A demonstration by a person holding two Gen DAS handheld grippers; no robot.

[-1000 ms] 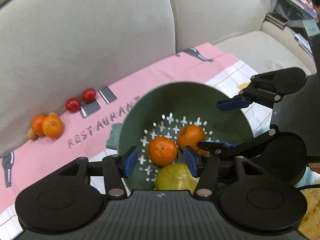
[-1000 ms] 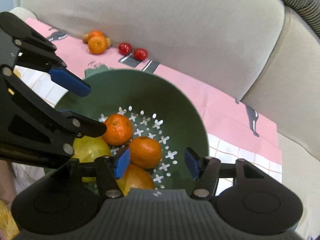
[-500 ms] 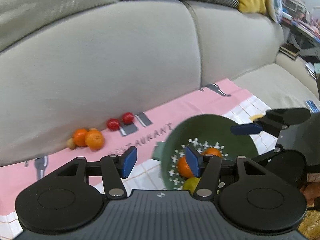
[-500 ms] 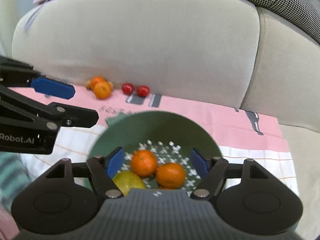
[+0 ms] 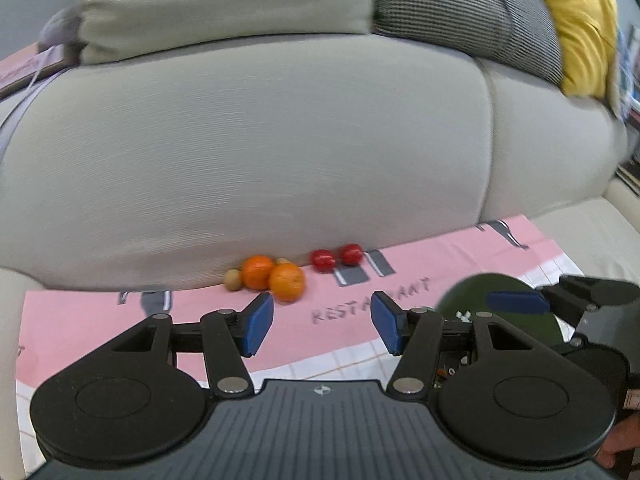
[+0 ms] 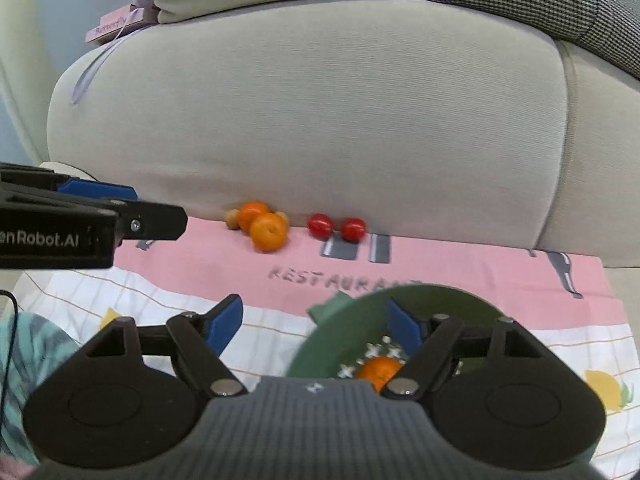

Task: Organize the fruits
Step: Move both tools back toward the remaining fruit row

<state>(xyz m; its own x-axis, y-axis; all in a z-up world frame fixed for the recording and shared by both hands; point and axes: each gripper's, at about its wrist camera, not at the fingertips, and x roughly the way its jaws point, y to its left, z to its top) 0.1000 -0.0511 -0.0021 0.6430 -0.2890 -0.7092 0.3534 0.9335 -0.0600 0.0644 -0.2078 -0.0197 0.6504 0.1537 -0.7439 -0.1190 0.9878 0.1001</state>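
Left gripper (image 5: 322, 326) is being held with jaws apart at a moderate gap, nothing between the blue pads (image 5: 258, 322) — only pink cloth (image 5: 208, 312) is being seen through the gap. Right gripper (image 6: 314, 326) is being opened further, jaws wide, nothing gripped; its right-hand pad is being framed over the green colander (image 6: 340, 332), its left-hand pad over the white checked part of the cloth. Two oranges (image 5: 286, 281) are being seen just ahead of the left gripper's fingertips, touching each other, against the base of the sofa back cushion (image 5: 260, 152); a small brownish fruit (image 5: 233, 279) is sitting beside them on the left. Two red tomatoes (image 5: 323, 260) are lying side by side ahead and slightly right of that gripper, close to the oranges but apart. From the right wrist view, one more orange (image 6: 378, 370) is being seen inside the colander, just below the right-hand finger — partly hidden by the gripper body. The colander is lying low and to the right of the left gripper, mostly covered by the right gripper reaching across it.
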